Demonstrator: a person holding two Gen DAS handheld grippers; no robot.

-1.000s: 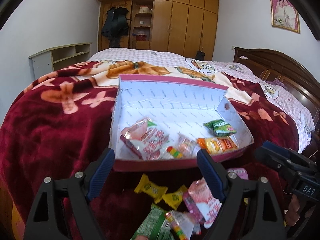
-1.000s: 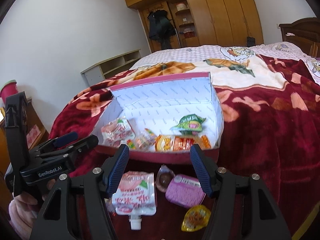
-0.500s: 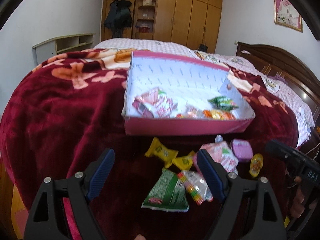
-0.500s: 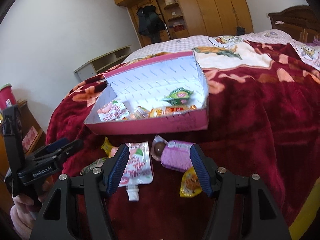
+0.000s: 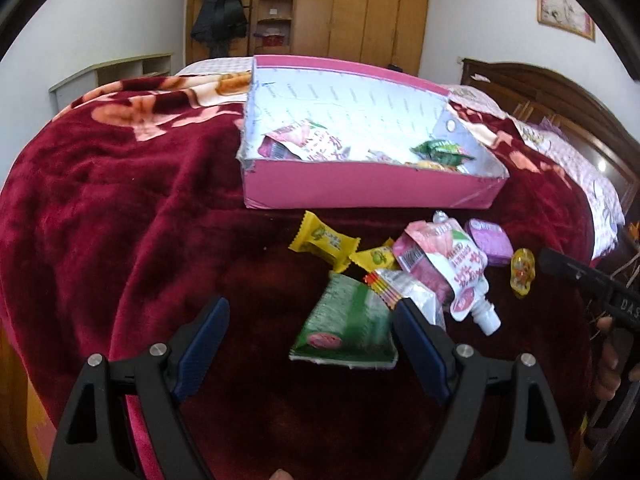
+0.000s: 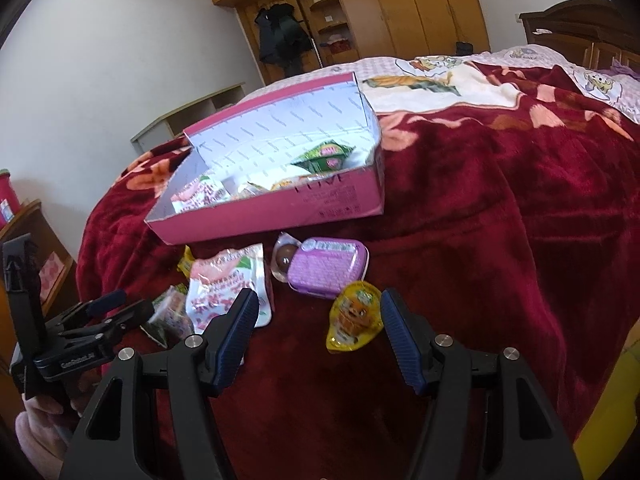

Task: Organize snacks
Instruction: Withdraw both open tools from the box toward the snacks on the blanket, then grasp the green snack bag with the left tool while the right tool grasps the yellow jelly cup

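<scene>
The left gripper hangs over the dark red blanket with its jaws spread wide and nothing between the pads. A green packet lies just at 1 o'clock from it, close to the right finger. The right gripper is also released, its jaws apart and empty; a yellow jelly cup lies near its right finger, at 1 o'clock.

The pink box stands on the blanket at 12 o'clock in the left wrist view, with some snacks already inside. In front of it lie two yellow candies, a pink spout pouch and a purple tin, all outside the box.
</scene>
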